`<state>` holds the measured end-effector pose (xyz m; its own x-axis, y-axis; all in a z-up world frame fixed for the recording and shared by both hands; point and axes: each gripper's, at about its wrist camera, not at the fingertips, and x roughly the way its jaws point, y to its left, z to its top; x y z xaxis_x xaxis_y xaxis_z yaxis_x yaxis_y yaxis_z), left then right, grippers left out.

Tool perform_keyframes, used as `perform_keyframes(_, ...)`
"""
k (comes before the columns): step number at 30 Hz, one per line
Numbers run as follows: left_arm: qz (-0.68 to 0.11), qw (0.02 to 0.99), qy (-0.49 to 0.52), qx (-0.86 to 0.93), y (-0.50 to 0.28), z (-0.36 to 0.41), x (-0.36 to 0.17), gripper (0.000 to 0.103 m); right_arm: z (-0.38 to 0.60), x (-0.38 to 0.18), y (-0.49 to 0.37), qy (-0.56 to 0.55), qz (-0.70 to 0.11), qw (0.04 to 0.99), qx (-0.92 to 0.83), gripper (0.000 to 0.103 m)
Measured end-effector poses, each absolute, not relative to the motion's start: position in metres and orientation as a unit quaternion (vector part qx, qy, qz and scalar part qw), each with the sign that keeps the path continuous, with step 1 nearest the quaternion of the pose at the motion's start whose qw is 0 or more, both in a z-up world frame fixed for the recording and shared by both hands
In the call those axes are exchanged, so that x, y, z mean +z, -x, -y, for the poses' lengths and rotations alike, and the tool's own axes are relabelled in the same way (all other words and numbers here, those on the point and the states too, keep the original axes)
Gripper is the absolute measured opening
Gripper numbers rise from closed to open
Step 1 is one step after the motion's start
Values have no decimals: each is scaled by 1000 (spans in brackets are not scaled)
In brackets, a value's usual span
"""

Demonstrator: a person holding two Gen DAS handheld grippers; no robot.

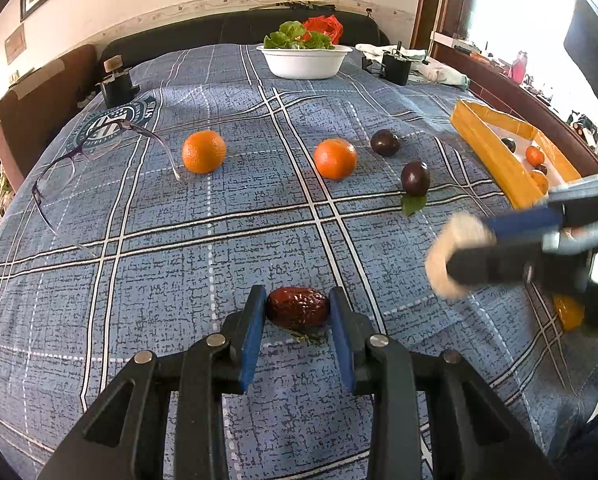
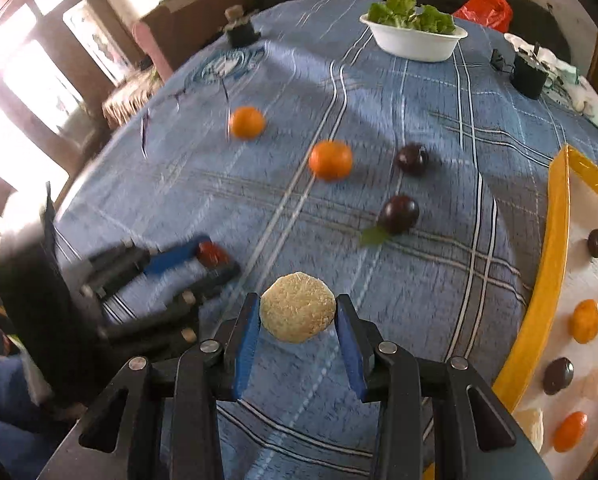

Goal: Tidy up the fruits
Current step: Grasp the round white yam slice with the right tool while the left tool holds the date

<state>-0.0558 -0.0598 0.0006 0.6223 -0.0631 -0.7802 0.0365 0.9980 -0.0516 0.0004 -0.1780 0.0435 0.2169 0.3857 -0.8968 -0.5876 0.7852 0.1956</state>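
Now, both of my grippers had something between their jaws. On my left gripper point(image 1: 298, 312), the blue jaws were closed against the two ends of a dried red date point(image 1: 298, 313), which sat low over the blue checked cloth point(image 1: 179, 240); I could not tell whether it was lifted clear. The date was oblong, dark red, glossy and deeply wrinkled. I judged it light and slightly yielding, best held by its ends as it was, with gentle pressure so the skin would not split.

On my right gripper point(image 2: 298, 312), the jaws were clamped on a round, pale cake point(image 2: 298, 307) with a rough, crumbly, grainy face. I judged it light and fragile, likely to shed crumbs or break if squeezed harder, so its rim was the sensible place to hold.

Ahead of the left jaws lay two smooth oranges point(image 1: 204, 151) point(image 1: 335, 158) and two dark, shiny plums point(image 1: 385, 142) point(image 1: 415, 178), the nearer beside a small green leaf point(image 1: 413, 204). Right of the right jaws stood a yellow-rimmed tray point(image 2: 555, 264), already holding several small fruits. Far ahead sat a white bowl point(image 1: 303, 65) of lettuce; left of the oranges lay thin-framed glasses point(image 1: 95, 160).
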Motion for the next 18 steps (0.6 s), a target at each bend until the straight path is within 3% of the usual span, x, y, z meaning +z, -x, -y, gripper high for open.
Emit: perform_keyframes(18,-434,900,6,-24,56,62,0,31,184,17,17,120,-542,785,277,40)
